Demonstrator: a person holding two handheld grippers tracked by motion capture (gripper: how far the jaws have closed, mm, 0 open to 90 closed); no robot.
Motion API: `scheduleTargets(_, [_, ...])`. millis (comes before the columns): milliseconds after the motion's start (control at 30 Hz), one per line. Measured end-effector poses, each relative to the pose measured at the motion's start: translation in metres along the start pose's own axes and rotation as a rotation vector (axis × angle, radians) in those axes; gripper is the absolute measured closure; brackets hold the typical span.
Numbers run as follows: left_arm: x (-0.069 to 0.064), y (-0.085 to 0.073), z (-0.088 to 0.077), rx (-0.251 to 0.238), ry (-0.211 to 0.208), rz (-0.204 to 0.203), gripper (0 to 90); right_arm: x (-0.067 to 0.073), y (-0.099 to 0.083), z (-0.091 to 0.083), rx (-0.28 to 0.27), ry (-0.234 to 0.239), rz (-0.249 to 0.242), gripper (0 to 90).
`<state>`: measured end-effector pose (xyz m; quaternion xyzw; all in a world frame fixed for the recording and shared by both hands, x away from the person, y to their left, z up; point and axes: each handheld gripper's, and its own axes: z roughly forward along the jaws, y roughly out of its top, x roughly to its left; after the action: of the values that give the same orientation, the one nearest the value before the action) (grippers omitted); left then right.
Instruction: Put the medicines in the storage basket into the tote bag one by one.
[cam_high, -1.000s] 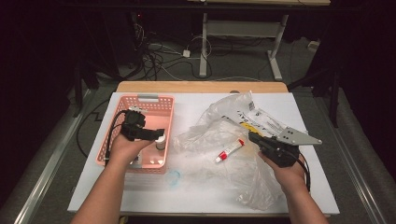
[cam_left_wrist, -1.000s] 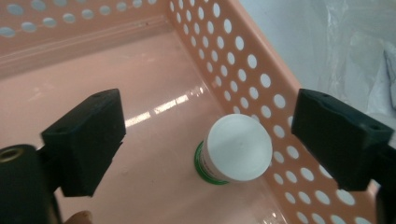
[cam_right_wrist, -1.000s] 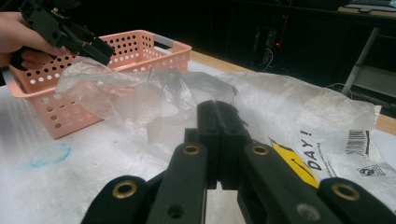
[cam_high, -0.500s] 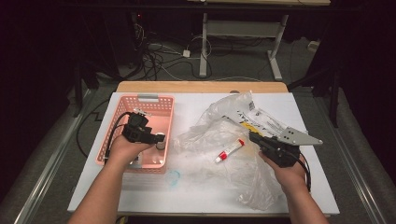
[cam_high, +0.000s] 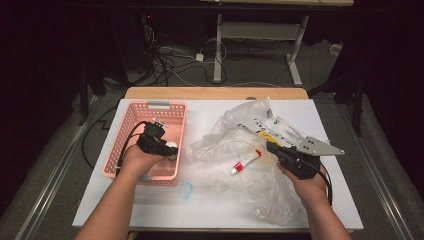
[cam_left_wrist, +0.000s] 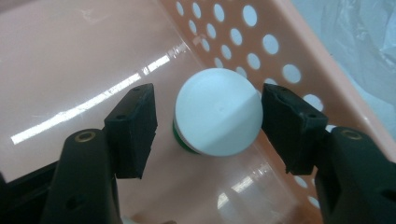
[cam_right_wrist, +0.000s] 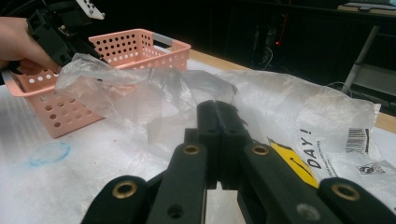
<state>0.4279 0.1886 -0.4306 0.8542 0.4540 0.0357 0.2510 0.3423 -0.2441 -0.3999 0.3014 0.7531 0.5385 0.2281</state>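
- My right hand (cam_high: 311, 186) sat nearest me at the table's (cam_high: 150, 210) right side, holding the right gripper (cam_high: 274, 148) level over the plastic bag (cam_high: 272, 192).
- In the right gripper view, its two black jaws were pressed flat together; I thought a fold of the clear plastic was pinched at their tips, but the film was too see-through there for me to be sure.
- The bag lay crumpled across the white tabletop, with a yellow patch and a barcode on its printed part (cam_right_wrist: 327, 154) beside that gripper.
- A small red-and-white tube (cam_high: 245, 161) rested on the bag, just left of the right gripper's tip.
- A faint blue ring (cam_high: 185, 190) marked the tabletop in front of the basket.
- My left hand (cam_high: 140, 159) reached into the pink basket (cam_high: 131, 116) on the left, with the left gripper (cam_left_wrist: 208, 116) pointing down inside it.
- Its jaws had just been closing and stood partly open, one on each side of the white-capped jar (cam_left_wrist: 218, 112), which stood on the basket floor close to the holed side wall.
- The right-hand pad seemed to meet the cap's edge, while a thin gap showed at the left-hand pad, so the jar was not gripped yet.
- A bit of green showed beneath the white cap.
- Beyond the table's far wooden edge, cables (cam_high: 170, 65) lay on the dark floor.
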Motion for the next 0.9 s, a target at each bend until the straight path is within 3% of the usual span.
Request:
scheduleTargets(167, [0.001,0.002,0.005,0.027,0.001,-0.003,39.3,0.0,0.0,0.0,0.003,-0.001,0.003,90.0])
scheduleTargets(367, [0.001,0.003,0.008,0.034,0.005,0.0,41.1,0.001,-0.001,0.002,0.008,0.002,-0.002,90.0])
scheduleTargets(500, [0.0,0.004,0.01,0.033,0.009,0.008,46.9,0.001,-0.001,0.001,0.007,0.001,-0.001,90.0])
scheduleTargets(900, [-0.001,0.004,0.011,0.034,0.018,0.007,48.3,0.001,0.0,0.001,0.002,-0.001,-0.002,90.0])
